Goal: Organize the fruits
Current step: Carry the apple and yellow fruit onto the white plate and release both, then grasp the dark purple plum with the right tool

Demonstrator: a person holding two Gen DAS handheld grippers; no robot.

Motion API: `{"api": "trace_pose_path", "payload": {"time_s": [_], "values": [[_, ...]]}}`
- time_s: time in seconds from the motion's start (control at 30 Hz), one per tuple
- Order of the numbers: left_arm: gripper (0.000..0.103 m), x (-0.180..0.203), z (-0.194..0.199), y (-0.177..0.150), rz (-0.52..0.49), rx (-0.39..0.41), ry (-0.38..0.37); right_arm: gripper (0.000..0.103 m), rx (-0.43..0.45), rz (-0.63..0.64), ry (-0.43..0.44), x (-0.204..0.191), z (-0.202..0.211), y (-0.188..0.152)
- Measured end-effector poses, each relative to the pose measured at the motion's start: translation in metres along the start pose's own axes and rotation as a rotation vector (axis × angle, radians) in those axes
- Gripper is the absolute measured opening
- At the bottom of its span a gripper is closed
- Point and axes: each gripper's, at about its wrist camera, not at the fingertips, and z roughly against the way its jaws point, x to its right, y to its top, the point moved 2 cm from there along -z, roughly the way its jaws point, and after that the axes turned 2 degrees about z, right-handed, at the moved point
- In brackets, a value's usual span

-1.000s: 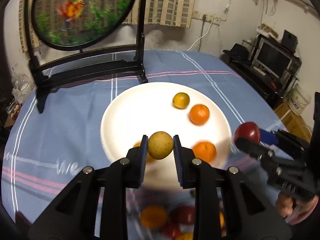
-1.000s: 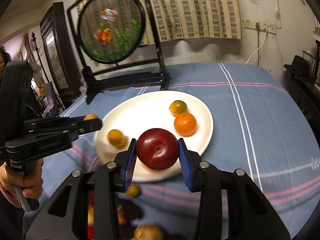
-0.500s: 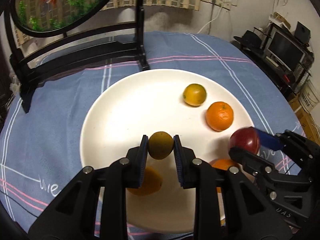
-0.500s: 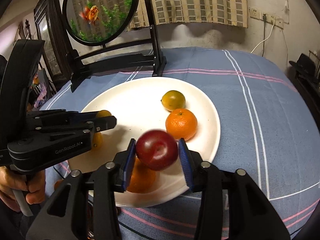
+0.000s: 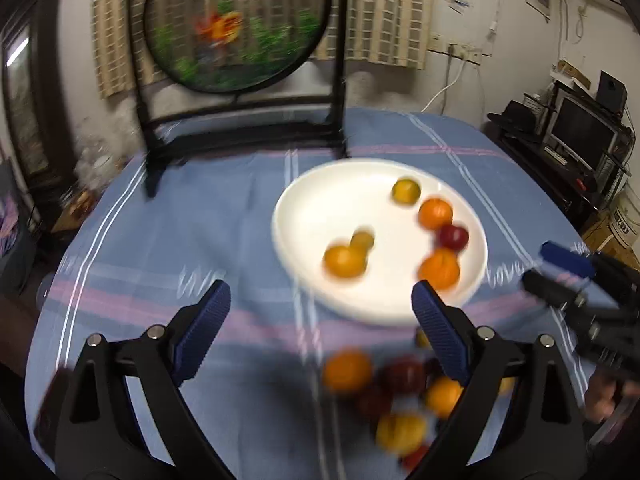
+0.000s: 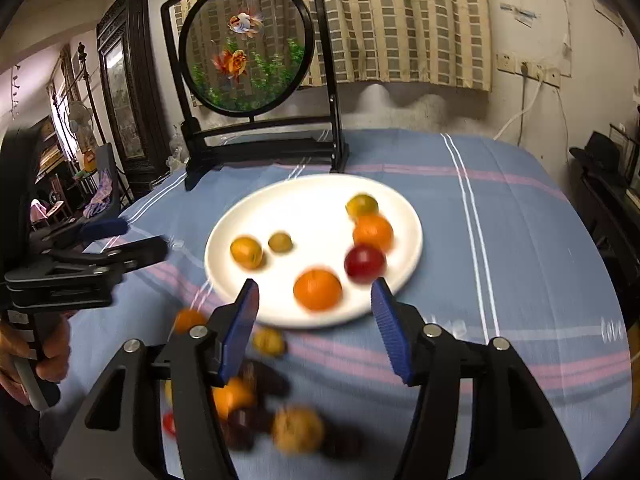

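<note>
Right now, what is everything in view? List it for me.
plate: one, white, mid-table.
oranges: two, orange, on the plate's near and right side.
red fruit: one, dark red, between the two oranges.
yellow-green fruits: three, on the plate.
loose fruit pile: count blurred, mixed colours, on the cloth before the plate.
tablecloth: one, blue, striped.
goldfish screen: one, black frame, behind the plate.
left gripper: fingers open, empty.
right gripper: fingers open, empty.
</note>
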Motion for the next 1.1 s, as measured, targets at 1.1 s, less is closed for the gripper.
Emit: {"api": "trace_pose_path", "payload": {"time_s": [1.1], "values": [[0.094,0.017,0.031,-0.145,-0.019,-0.136,-0.034,0.043,-0.228,0.113,-0.111,0.0,-0.02,-0.091]]}}
